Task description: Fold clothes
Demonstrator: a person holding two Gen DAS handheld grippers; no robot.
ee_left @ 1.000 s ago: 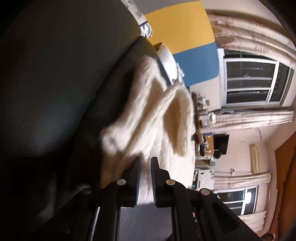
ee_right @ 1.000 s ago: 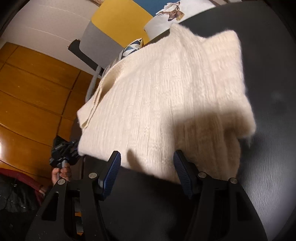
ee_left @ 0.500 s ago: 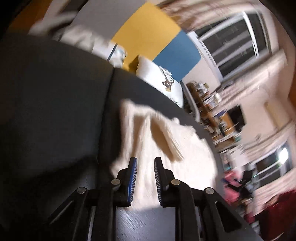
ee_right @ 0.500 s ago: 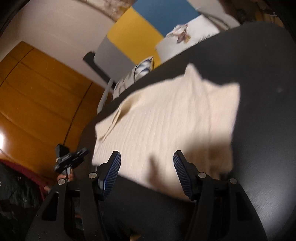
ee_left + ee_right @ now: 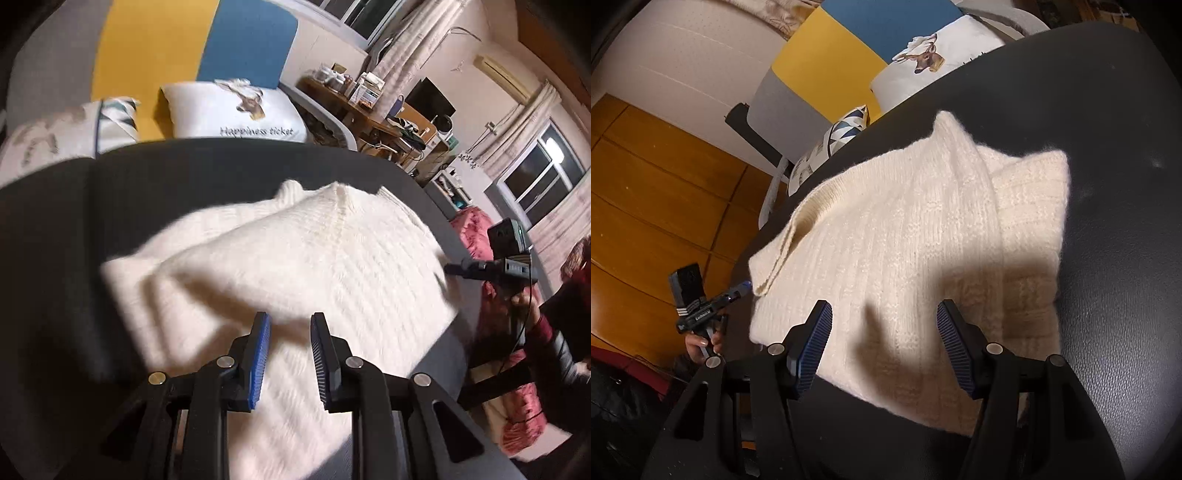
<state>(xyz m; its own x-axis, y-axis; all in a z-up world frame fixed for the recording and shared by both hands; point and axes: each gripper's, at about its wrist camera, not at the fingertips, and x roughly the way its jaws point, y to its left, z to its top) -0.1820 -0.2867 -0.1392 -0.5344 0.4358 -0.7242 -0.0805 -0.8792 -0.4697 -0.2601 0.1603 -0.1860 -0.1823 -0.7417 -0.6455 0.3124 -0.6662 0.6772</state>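
Note:
A cream knitted sweater (image 5: 332,258) lies folded into a thick rectangle on a black leather surface (image 5: 147,177). My left gripper (image 5: 290,319) hangs above its near edge. Its jaws are opening, with nothing between the blue pads. In the right wrist view the sweater (image 5: 905,229) shows its ribbed collar at the left and a folded layer at the right. My right gripper (image 5: 884,306) hovers open over the sweater's near edge, holding nothing. The left gripper (image 5: 746,285) is visible at the sweater's left corner, gripped by a hand (image 5: 701,339).
At the back stand a white deer pillow (image 5: 236,114) and a patterned pillow (image 5: 110,118), against a yellow and blue headboard (image 5: 184,44). A cluttered wooden desk (image 5: 369,110) and a pink quilt (image 5: 476,229) lie to the right. Bare black leather (image 5: 1108,184) surrounds the sweater.
The left gripper let go of the sweater's edge, rolled upright and lifted away, its jaws wider now. The right gripper drew back a little and stayed open.

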